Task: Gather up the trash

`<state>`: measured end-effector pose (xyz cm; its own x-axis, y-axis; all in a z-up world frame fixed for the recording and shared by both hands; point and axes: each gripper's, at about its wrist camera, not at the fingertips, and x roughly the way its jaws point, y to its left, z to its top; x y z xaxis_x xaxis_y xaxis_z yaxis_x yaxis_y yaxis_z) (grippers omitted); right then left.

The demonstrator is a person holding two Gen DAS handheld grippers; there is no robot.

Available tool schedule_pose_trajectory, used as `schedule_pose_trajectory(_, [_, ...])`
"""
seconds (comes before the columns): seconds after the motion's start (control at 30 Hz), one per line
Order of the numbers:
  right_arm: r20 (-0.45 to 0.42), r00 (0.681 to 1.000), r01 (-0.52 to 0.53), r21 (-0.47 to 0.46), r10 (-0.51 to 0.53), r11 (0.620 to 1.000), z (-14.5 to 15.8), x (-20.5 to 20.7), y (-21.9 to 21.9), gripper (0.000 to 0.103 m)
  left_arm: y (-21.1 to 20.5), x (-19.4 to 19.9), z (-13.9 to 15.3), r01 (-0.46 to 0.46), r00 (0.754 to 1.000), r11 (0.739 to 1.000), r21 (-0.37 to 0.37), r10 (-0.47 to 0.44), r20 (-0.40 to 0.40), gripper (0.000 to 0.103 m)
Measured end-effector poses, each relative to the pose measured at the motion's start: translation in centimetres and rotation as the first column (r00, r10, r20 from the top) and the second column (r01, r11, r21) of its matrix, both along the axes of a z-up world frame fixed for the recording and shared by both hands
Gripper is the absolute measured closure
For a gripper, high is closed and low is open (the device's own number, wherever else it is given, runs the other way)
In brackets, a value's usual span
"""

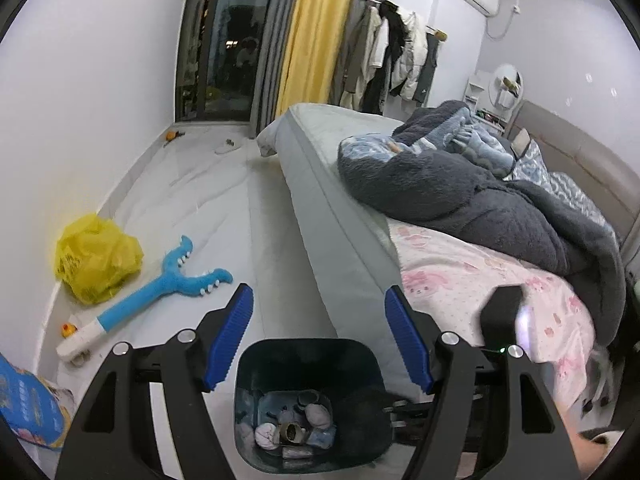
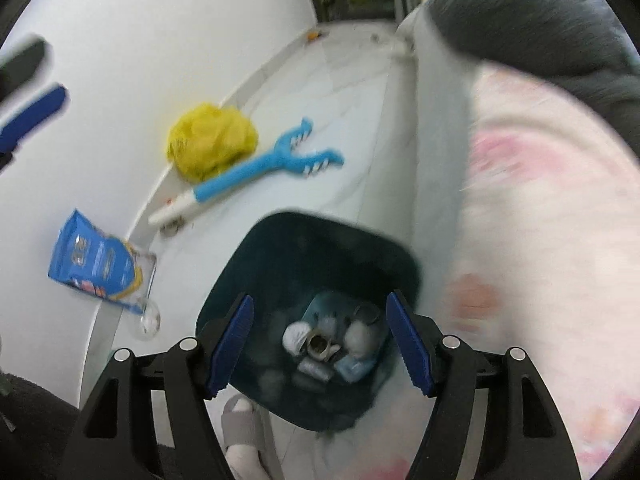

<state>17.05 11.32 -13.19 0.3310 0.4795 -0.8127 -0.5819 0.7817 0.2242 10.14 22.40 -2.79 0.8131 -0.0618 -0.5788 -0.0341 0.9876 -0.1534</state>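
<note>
step: drop-off at bin [image 2: 308, 320] done, trash lies inside | right gripper [image 2: 320, 344] jaws open, empty, above bin | left gripper [image 1: 320, 336] jaws open, empty | next: fetch yellow bag [image 1: 98, 258] by wall

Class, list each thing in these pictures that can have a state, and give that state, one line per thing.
Trash bin: upright, lidless, trash in its bottom.
Left claw: open, empty.
Right claw: open, empty, over the bin.
Yellow plastic bag: crumpled on floor by wall.
Blue packet: lying on floor.
Dark blanket: rumpled on bed.
</note>
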Motion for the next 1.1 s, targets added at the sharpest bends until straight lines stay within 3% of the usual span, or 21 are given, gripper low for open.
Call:
schedule_pose_trajectory(0.07, [0.058, 0.998, 0.039, 0.013, -0.039, 0.999, 1.7, -0.5, -2.1, 0.033, -0.9, -0.1, 0.4, -0.003, 1.0, 0.999, 0.038, 0.003, 0.0, 0.033])
schedule_pose_trajectory(0.3, [0.236, 0.959, 0.144, 0.067, -0.156, 0.987, 7.5, -2.2, -9.9, 0.028, -4.6, -1.4, 0.8, -0.009, 1.0, 0.998, 0.056, 0.009, -0.001, 0.027])
schedule_pose_trajectory(0.47, [0.348, 0.906, 0.218, 0.106, -0.241, 0.97, 11.5, -4.3, -17.0, 0.016, -7.6, -3.6, 2.4, 0.0, 0.998, 0.998, 0.056, -0.003, 0.064, 0.007])
schedule_pose_trajectory(0.67, [0.447, 0.823, 0.318, 0.146, -0.349, 0.937, 15.1, -7.9, -25.9, 0.003, -9.7, -6.5, 4.6, -0.044, 0.991, 0.998, 0.046, 0.038, 0.125, 0.003])
schedule_pose_trajectory(0.83, [0.457, 0.806, 0.329, 0.18, -0.375, 0.927, 16.6, -10.4, -31.2, 0.003, -11.5, -8.1, 4.4, -0.046, 0.993, 0.998, 0.04, 0.041, 0.111, 0.003])
schedule_pose_trajectory(1.1, [0.456, 0.81, 0.301, 0.217, -0.369, 0.929, 16.0, -13.3, -35.9, 0.003, -13.0, -10.0, 3.0, -0.099, 0.992, 0.988, 0.115, 0.09, 0.084, 0.003])
